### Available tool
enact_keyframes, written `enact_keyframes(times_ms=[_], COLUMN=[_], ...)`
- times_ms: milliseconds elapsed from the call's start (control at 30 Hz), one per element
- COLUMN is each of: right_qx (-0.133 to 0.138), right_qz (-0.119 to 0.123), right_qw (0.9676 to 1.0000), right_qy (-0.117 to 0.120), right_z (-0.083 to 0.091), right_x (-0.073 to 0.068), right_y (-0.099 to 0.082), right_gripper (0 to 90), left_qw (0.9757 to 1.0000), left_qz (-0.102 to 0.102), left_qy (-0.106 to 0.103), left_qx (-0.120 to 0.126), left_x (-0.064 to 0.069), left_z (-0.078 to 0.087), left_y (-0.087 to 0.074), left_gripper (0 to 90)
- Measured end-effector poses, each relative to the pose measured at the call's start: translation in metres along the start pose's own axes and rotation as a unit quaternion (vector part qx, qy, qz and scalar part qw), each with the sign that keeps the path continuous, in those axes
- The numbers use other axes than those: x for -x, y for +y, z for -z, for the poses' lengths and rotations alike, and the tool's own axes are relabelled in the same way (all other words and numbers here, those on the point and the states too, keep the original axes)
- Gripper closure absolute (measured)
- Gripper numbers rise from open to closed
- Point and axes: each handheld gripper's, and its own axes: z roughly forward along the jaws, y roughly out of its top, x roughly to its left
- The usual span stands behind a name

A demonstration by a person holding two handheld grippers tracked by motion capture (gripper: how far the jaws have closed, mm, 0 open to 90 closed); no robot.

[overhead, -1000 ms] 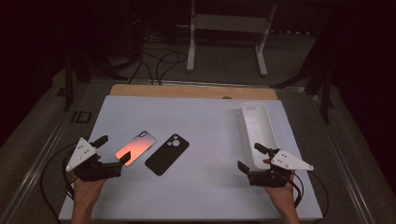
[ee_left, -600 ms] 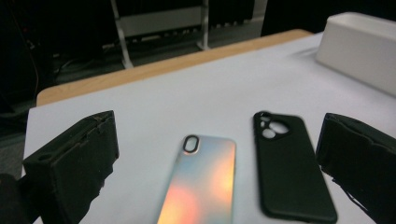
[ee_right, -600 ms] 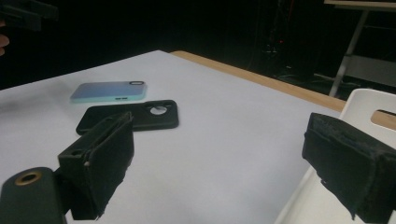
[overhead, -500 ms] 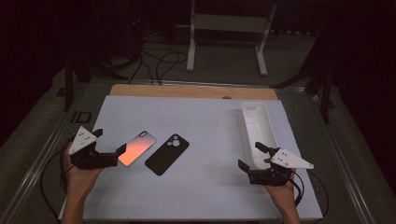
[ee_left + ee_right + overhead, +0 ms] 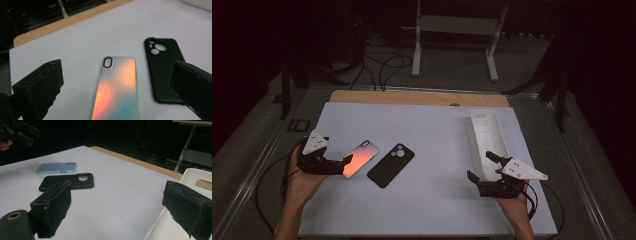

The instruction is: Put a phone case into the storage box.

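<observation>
The left gripper (image 5: 343, 165) hovers with fingers (image 5: 40, 86) spread wide and nothing between them, right at the near end of the shiny phone case (image 5: 360, 158), which lies flat on the white bench (image 5: 437, 140) just beside the black phone case (image 5: 391, 164). In the left gripper view the shiny case's long axis runs straight away from the fingers, camera hole at the far end, so it looks lined up for a grab by this nearer hand, though its near end is cut off at the bottom edge. The right gripper (image 5: 482, 167) sits well apart by the white tray (image 5: 475, 131), fingers also spread and empty.
</observation>
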Motion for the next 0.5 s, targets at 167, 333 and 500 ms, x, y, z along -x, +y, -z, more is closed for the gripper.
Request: enact_keyframes(times_ms=[167,333,500], right_qx=[0.000,-0.003,-0.002], right_qz=[0.003,0.005,0.005], right_qw=[1.0000,1.0000,1.0000], right_qy=[0.001,0.000,0.000], right_z=[0.001,0.001,0.001], right_x=[0.001,0.001,0.001], right_y=[0.001,0.001,0.002], right_gripper=[8.4,8.4,8.4], left_qw=[0.9997,0.9991,0.9987], left_qz=[-0.008,-0.013,-0.017], left_qy=[-0.001,-0.002,-0.003], left_qx=[-0.025,-0.039,-0.049], left_x=[-0.002,-0.004,-0.005], left_z=[-0.012,-0.021,-0.028], left_y=[0.000,-0.002,-0.003], left_gripper=[0.0,0.0,0.0])
